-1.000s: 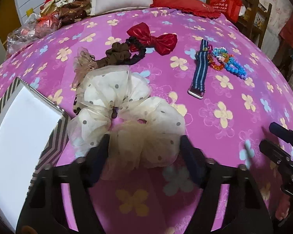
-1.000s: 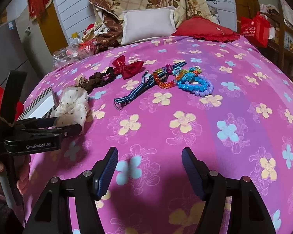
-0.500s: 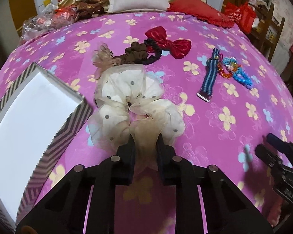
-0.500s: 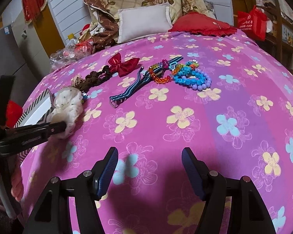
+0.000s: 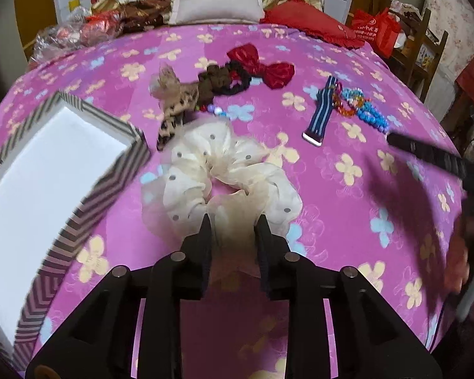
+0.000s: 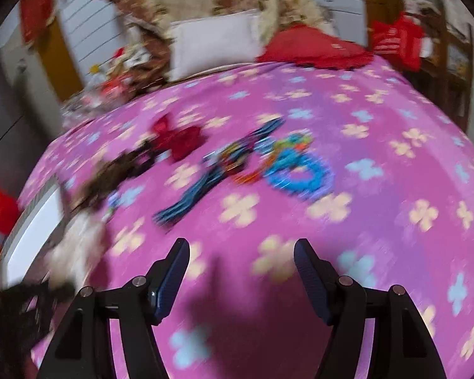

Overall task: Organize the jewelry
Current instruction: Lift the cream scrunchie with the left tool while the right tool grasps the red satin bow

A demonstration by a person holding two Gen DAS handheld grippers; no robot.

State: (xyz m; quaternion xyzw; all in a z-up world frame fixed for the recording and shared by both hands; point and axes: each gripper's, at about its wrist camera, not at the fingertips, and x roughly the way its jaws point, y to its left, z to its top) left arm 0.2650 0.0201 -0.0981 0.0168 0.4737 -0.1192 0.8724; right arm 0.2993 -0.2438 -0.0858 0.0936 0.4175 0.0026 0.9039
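My left gripper (image 5: 233, 224) is shut on the near edge of a cream polka-dot scrunchie (image 5: 221, 177), held above the pink flowered bedspread (image 5: 347, 189). A white-lined box with a zigzag-striped rim (image 5: 88, 189) lies to its left. Beyond lie a leopard scrunchie (image 5: 173, 110), a brown scrunchie (image 5: 215, 82), a red bow (image 5: 262, 63), a striped blue strap (image 5: 322, 110) and bead bracelets (image 5: 360, 107). My right gripper (image 6: 241, 252) is open and empty over the bedspread, its view blurred; the strap (image 6: 199, 192) and blue bracelets (image 6: 300, 170) lie ahead of it.
A white pillow (image 5: 218, 0) and a red cushion (image 5: 312, 25) sit at the bed's far end. Crinkled plastic bags (image 5: 72, 31) lie at the far left. A wooden chair with a red bag (image 5: 404, 38) stands at the right.
My left gripper closed on the cream scrunchie and lifted it, uncovering the leopard scrunchie behind. My right gripper is now moving fast, blurring its view, still open.
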